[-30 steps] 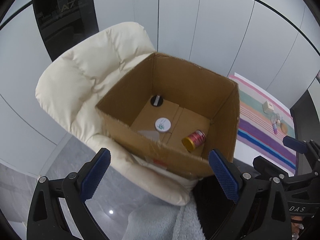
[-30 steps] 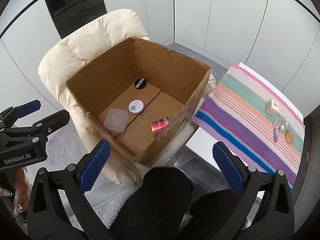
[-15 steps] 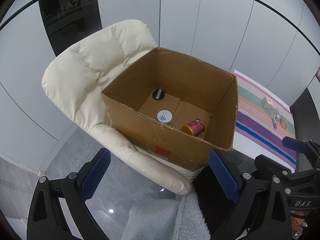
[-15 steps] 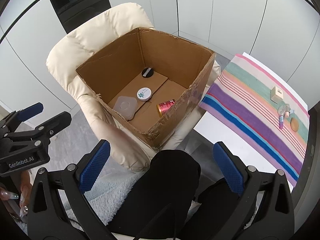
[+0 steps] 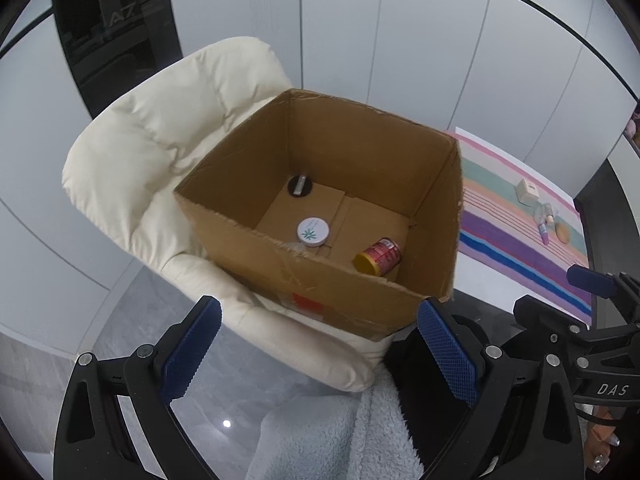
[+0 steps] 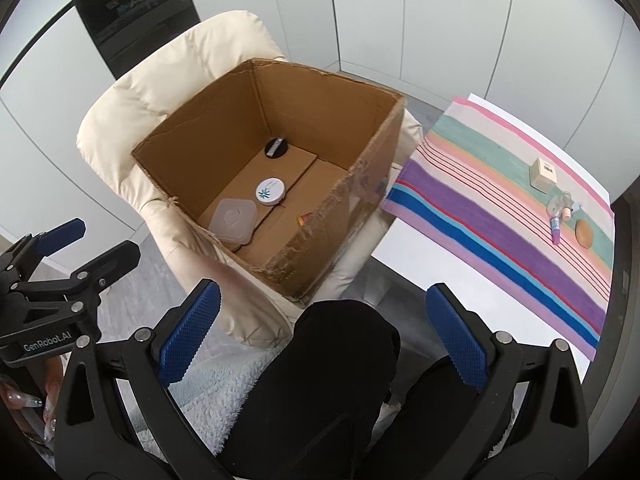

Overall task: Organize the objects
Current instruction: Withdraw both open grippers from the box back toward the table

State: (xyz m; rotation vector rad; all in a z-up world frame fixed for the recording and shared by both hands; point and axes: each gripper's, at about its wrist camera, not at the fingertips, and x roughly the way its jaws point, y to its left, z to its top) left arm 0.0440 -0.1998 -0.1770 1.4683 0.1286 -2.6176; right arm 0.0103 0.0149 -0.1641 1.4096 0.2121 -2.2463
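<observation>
An open cardboard box [image 5: 436,184] [image 6: 360,152] sits on a cream padded chair [image 5: 160,128] [image 6: 168,64]. Inside lie a white round jar [image 5: 313,231] [image 6: 270,191], a red can with a yellow lid [image 5: 378,256], a small black disc [image 5: 299,185] [image 6: 275,147] and a clear plastic lid [image 6: 233,219]. On the striped cloth [image 6: 500,216] [image 5: 520,240] lie a small beige box [image 6: 543,172], a small bottle [image 6: 555,232] and a brown round piece [image 6: 584,232]. My left gripper [image 5: 316,352] and right gripper [image 6: 320,340] are both open and empty, held back from the box.
The striped cloth covers a white table [image 6: 420,264] right of the chair. A pale blue fleece and dark trousers [image 6: 332,380] fill the foreground. White wall panels and a dark glass door [image 6: 132,12] stand behind the chair.
Both grippers have pulled back and away from the box, which now looks smaller and farther. Both stay open and empty.
</observation>
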